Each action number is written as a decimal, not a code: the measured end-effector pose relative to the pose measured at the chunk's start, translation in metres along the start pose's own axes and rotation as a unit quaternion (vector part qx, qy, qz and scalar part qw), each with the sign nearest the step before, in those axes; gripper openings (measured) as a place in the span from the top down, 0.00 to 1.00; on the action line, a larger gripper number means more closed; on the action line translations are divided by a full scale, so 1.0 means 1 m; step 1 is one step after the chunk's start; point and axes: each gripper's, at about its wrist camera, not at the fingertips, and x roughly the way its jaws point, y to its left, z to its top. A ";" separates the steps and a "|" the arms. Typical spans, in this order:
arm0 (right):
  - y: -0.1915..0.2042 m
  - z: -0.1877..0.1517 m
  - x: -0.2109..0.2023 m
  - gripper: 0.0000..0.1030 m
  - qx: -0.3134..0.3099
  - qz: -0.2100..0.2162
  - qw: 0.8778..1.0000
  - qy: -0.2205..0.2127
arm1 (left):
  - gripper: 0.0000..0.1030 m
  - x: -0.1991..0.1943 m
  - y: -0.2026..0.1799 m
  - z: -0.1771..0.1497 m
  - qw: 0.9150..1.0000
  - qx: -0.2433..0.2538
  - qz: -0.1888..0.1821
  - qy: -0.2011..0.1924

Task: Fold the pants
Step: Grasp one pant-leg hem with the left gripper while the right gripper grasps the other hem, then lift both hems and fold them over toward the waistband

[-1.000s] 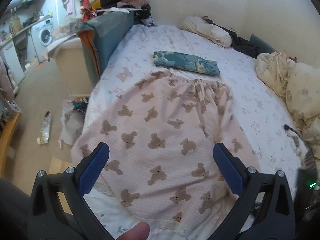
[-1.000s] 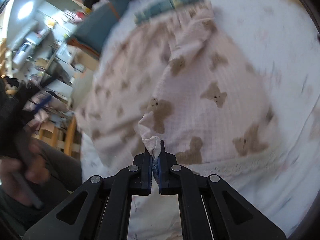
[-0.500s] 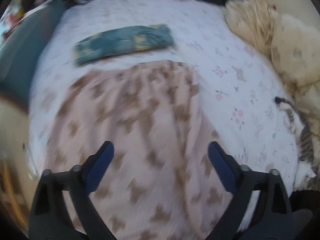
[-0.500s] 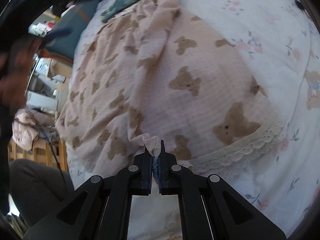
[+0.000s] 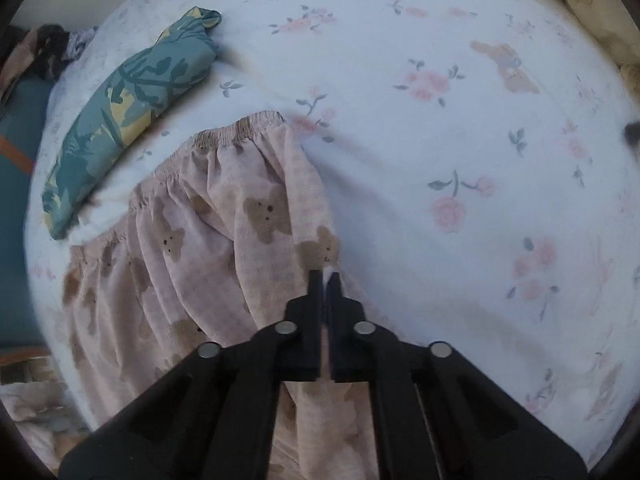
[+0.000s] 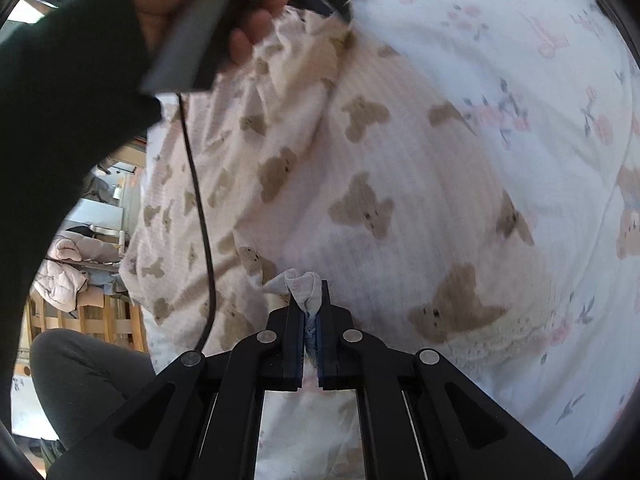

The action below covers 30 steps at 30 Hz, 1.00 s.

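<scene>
Pants [image 5: 224, 240]: one pair, pink with brown bears, flat on the bed [image 5: 440, 120] right ahead of both tools. Left hand-held gripper [image 5: 325, 280] is clamped shut on the fabric's side edge, a small white nub pinched between the tips. Right hand-held gripper [image 6: 311, 296] is likewise closed on a bunched fold of cloth near the leg end, with the lace-trimmed hem [image 6: 500, 344] just to its right.

Handling, my read: thin, light, floppy cotton, no stiffness at all. It'll drape and wrinkle wherever it's unsupported, and it should drag slightly on the sheet rather than slide. Nothing fragile except maybe the lace trim, so don't yank there. Best holds are edges and corners: side seam, hem corners, or the elastic waistband [image 5: 240, 130], which is thicker and gives the firmest bite. Pinching mid-panel would just tent it.

Further out from the left tool: waistband is gathered, lying ahead and left. Beyond it, one folded teal and yellow floral bundle [image 5: 128, 100], close to the waistband but not touching. In the right view, the person's left hand [image 6: 200, 4] grips the other tool's handle at the far end of the pants.

Count: two grippers, both holding cloth.
</scene>
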 end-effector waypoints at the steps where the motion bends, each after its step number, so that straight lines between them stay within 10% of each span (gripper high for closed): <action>1: 0.002 0.001 0.000 0.97 -0.004 0.000 1.000 -0.001 | 1.00 -0.008 0.003 -0.002 1.000 0.000 -0.006 -0.011; 10: 0.053 -0.016 -0.030 0.97 -0.088 0.066 0.993 -0.046 | 1.00 -0.098 0.091 -0.032 0.996 -0.025 -0.049 -0.069; 16: 0.125 -0.023 -0.027 0.97 -0.175 0.133 0.975 -0.031 | 1.00 -0.118 0.182 -0.046 0.994 -0.070 -0.014 -0.087; 27: 0.198 0.010 0.070 0.97 -0.198 0.164 0.965 0.045 | 1.00 -0.025 0.282 -0.074 0.993 -0.082 0.090 0.004; 30: 0.213 0.010 0.081 0.97 -0.211 0.152 0.964 0.054 | 0.96 -0.012 0.295 -0.078 0.994 -0.097 0.056 -0.007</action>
